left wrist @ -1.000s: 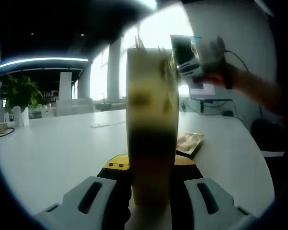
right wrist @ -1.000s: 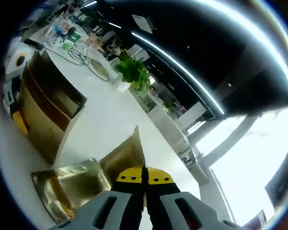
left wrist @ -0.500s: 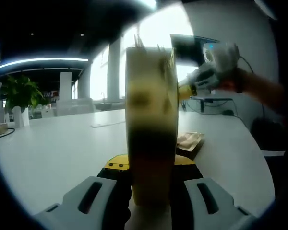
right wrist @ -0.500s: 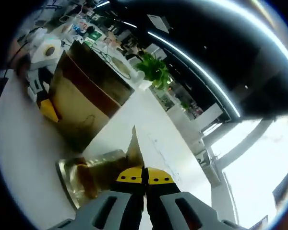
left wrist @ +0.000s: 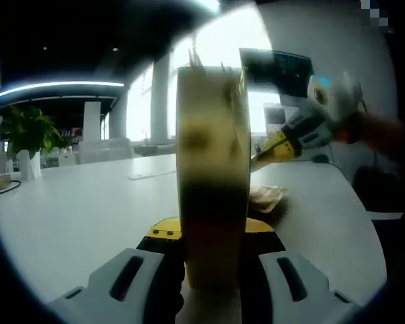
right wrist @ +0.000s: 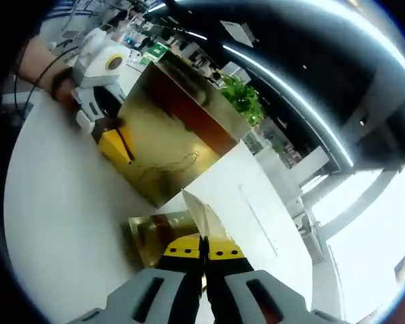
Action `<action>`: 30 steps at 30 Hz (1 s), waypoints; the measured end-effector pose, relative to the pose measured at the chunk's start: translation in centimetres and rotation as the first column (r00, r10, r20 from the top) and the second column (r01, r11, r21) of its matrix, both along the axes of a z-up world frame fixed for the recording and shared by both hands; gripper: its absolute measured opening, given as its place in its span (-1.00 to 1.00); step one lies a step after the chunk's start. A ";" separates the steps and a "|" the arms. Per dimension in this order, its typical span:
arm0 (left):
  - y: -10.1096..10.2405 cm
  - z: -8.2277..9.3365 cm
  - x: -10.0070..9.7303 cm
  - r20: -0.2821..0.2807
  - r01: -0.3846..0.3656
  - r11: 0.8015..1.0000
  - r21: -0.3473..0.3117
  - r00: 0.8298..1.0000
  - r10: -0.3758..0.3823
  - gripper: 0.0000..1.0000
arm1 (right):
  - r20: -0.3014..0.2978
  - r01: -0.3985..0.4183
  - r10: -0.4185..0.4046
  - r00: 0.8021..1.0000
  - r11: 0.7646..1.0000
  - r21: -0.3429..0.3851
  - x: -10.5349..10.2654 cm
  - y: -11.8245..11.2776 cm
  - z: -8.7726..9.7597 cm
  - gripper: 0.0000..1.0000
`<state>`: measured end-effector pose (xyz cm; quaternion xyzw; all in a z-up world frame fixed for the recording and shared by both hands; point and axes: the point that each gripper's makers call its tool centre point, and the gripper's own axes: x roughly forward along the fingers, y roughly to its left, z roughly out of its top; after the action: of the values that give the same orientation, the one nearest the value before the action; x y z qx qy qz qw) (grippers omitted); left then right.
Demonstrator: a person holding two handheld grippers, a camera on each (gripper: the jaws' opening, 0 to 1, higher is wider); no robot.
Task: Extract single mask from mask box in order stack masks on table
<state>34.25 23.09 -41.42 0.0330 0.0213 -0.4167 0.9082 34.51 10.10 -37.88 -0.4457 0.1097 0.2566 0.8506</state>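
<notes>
Gold mask box [right wrist: 165, 152] — glossy, upright — clamped in left tongs [left wrist: 209, 233].

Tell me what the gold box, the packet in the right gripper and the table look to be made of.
Mask box: likely card with a glossy metallic gold finish; flat stiff panels with sheen and sharp edges.
Mask packet held by the right gripper: thin, probably foil or film; it stands edge-on, pale and shiny.
Table: smooth matte white, perhaps laminate; even surface, no grain.
</notes>
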 end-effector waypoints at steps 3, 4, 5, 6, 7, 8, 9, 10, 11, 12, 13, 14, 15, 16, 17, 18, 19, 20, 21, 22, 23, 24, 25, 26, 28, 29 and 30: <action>0.0 0.0 0.0 0.000 0.000 1.000 0.000 1.000 0.000 -0.60 | -0.007 0.002 -0.002 1.000 1.000 0.008 -0.3 0.3 -0.5 -1.00; 0.0 0.0 0.0 0.000 0.000 1.000 0.000 1.000 0.000 -0.60 | -0.010 0.002 -0.002 1.000 1.000 0.009 -0.4 0.5 -0.8 -1.00; 0.0 0.0 0.0 0.000 0.000 1.000 0.000 1.000 0.000 -0.60 | -0.014 0.002 -0.002 1.000 1.000 0.012 -0.5 0.6 -1.0 -1.00; 0.0 0.0 0.0 0.000 0.000 1.000 0.000 1.000 0.000 -0.60 | -0.019 0.001 -0.001 1.000 1.000 0.012 -0.5 0.7 -1.3 -1.00; 0.0 0.0 0.0 0.000 0.000 1.000 0.000 1.000 0.000 -0.60 | -0.025 0.002 -0.001 1.000 1.000 0.009 -0.7 0.8 -1.7 -1.00; 0.0 0.0 0.0 0.000 0.000 1.000 0.000 1.000 0.000 -0.60 | -0.030 0.002 -0.001 1.000 1.000 0.011 -0.8 0.9 -1.9 -1.00; 0.0 0.0 0.0 0.000 0.000 1.000 0.000 1.000 0.000 -0.60 | -0.037 0.003 -0.002 0.999 1.000 0.016 -0.9 0.9 -2.1 -1.00; 0.0 0.0 0.0 0.000 0.000 1.000 0.000 1.000 0.000 -0.60 | -0.041 0.003 -0.002 0.999 1.000 0.018 -0.9 1.0 -2.3 -1.00; 0.0 0.0 0.0 0.000 -0.001 1.000 0.000 1.000 0.001 -0.60 | -0.043 0.003 -0.002 0.999 1.000 0.019 -1.0 1.0 -2.3 -1.00; 0.0 0.0 0.0 0.000 -0.001 1.000 0.000 1.000 0.001 -0.60 | -0.045 0.005 -0.004 0.999 1.000 0.023 -1.0 0.9 -2.4 -1.00; -0.1 0.0 0.0 0.000 -0.001 1.000 0.000 1.000 0.001 -0.60 | -0.048 0.008 -0.007 0.999 1.000 0.027 -1.0 0.9 -2.5 -1.00; 0.0 0.0 0.0 0.000 -0.001 1.000 0.000 1.000 0.001 -0.60 | -0.050 0.012 -0.010 0.999 1.000 0.029 -1.0 0.8 -2.6 -1.00; 0.0 0.0 0.0 0.000 -0.001 1.000 0.000 1.000 0.001 -0.60 | -0.052 0.014 -0.013 0.999 0.999 0.029 -1.1 0.8 -2.6 -1.00; 0.0 0.0 0.0 0.000 -0.001 1.000 0.000 1.000 0.001 -0.60 | -0.053 0.016 -0.014 0.999 0.999 0.030 -1.1 0.7 -2.7 -1.00; 0.0 0.0 0.0 0.000 -0.001 1.000 0.000 1.000 0.001 -0.60 | -0.054 0.017 -0.015 0.998 0.999 0.028 -1.2 0.7 -2.9 -1.00; 0.0 0.0 0.0 0.000 -0.001 1.000 0.000 1.000 0.001 -0.60 | -0.055 0.017 -0.016 0.998 1.000 0.026 -1.3 0.8 -3.1 -1.00; 0.0 0.0 0.0 0.000 -0.001 1.000 0.000 1.000 0.001 -0.60 | -0.059 0.013 -0.011 0.998 1.000 0.023 -1.5 0.9 -3.3 -1.00; 0.0 0.0 0.0 0.000 -0.001 1.000 0.000 1.000 0.001 -0.60 | -0.059 0.011 -0.010 0.998 1.000 0.021 -1.6 0.9 -3.5 -1.00; 0.0 0.0 0.0 0.000 -0.001 1.000 0.000 1.000 0.001 -0.60 | -0.058 0.009 -0.008 0.998 1.000 0.017 -1.7 0.9 -3.7 -1.00; 0.0 0.0 0.0 0.000 0.000 1.000 0.000 1.000 0.000 -0.60 | -0.058 0.008 -0.007 0.998 1.000 0.012 -1.7 0.9 -3.8 -1.00; 0.0 0.0 0.0 0.000 0.000 1.000 0.000 1.000 0.000 -0.60 | -0.059 0.008 -0.008 0.998 1.000 0.006 -1.8 0.9 -3.9 -1.00; 0.0 0.0 0.0 0.000 0.000 1.000 0.000 1.000 0.000 -0.60 | -0.052 0.007 -0.007 0.999 1.000 -0.003 -1.7 0.8 -3.9 -1.00; 0.0 0.0 0.0 0.000 0.000 1.000 0.000 1.000 0.000 -0.60 | -0.038 0.009 -0.010 0.999 1.000 -0.012 -1.6 0.7 -3.8 -1.00; 0.0 0.0 0.0 0.000 0.000 1.000 0.000 1.000 0.000 -0.60 | -0.035 0.010 -0.011 0.999 1.000 -0.020 -1.5 0.6 -3.8 -1.00; 0.0 0.0 0.0 0.000 0.000 1.000 0.000 1.000 0.000 -0.60 | -0.043 0.009 -0.009 0.999 1.000 -0.022 -1.5 0.5 -3.9 -1.00; 0.0 0.0 0.0 0.000 0.000 1.000 0.000 1.000 0.000 -0.60 | -0.052 0.006 -0.007 0.999 1.000 -0.010 -1.5 0.6 -4.0 -0.99; 0.0 0.0 0.0 0.000 -0.001 1.000 0.000 1.000 0.001 -0.60 | -0.061 0.007 -0.006 0.998 1.000 0.005 -1.6 0.8 -3.9 -0.96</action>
<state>34.22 23.08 -41.40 0.0333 0.0213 -0.4165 0.9083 32.95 10.85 -41.82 -0.4350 0.1365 0.2676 0.8488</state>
